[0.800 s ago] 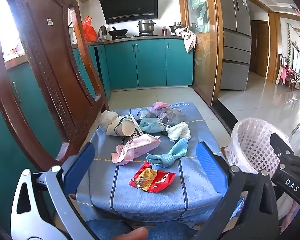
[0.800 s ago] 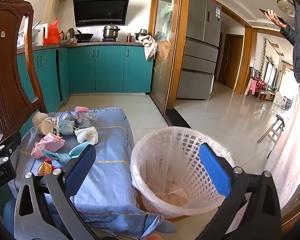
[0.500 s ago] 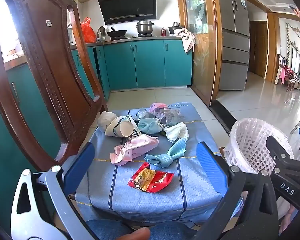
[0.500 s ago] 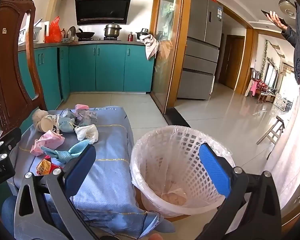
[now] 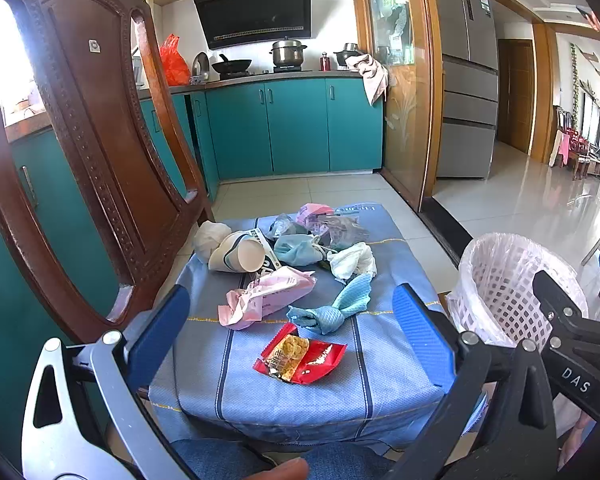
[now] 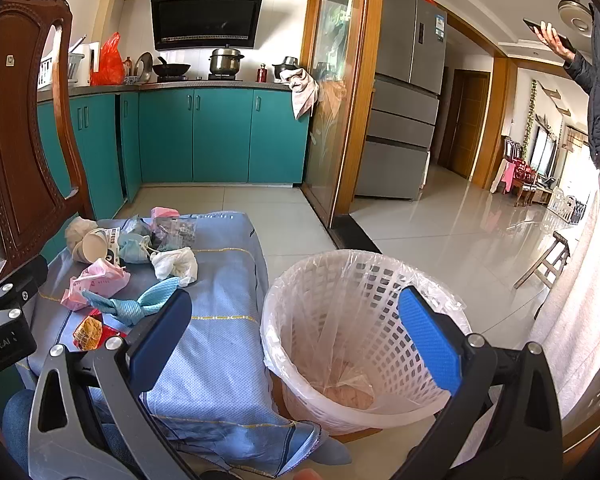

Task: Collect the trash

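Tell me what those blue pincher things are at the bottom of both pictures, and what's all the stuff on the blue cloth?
Those are grabbers a person holds, one per hand, each carrying a camera looking along its fingers. One picture comes from the left gripper, the other from the right gripper. Both are open and hold nothing. On the blue cloth lies trash: a red snack wrapper, a pink packet, a twisted blue rag, a paper cup on its side, and white crumpled paper. Beside it stands a white basket lined with a plastic bag.
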Tool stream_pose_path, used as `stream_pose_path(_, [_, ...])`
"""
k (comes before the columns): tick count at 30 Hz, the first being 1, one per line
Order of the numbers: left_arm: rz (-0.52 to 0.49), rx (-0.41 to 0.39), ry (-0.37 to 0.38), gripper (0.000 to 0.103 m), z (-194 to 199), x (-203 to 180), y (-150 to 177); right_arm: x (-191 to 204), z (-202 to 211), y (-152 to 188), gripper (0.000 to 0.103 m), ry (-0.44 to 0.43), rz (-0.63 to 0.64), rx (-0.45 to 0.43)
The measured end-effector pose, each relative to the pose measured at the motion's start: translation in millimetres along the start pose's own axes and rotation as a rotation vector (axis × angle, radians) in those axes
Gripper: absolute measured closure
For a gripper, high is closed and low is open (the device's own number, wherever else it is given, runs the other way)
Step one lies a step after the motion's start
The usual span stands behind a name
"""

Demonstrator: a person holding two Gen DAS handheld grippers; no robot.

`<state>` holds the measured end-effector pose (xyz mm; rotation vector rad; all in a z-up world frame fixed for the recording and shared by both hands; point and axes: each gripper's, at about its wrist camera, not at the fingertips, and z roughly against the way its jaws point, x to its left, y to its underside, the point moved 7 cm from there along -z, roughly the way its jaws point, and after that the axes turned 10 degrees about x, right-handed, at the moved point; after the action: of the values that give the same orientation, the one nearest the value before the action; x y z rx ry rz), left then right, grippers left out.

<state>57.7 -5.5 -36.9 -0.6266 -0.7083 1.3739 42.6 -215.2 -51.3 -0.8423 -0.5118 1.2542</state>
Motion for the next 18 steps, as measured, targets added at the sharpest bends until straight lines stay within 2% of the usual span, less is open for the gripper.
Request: stream_pose_path(18, [-0.003,0.001,0.001,0.002,-2.0,-1.1,2.5,-0.4,1.3,0.7,0.002,0.0,-0.001,-0.003])
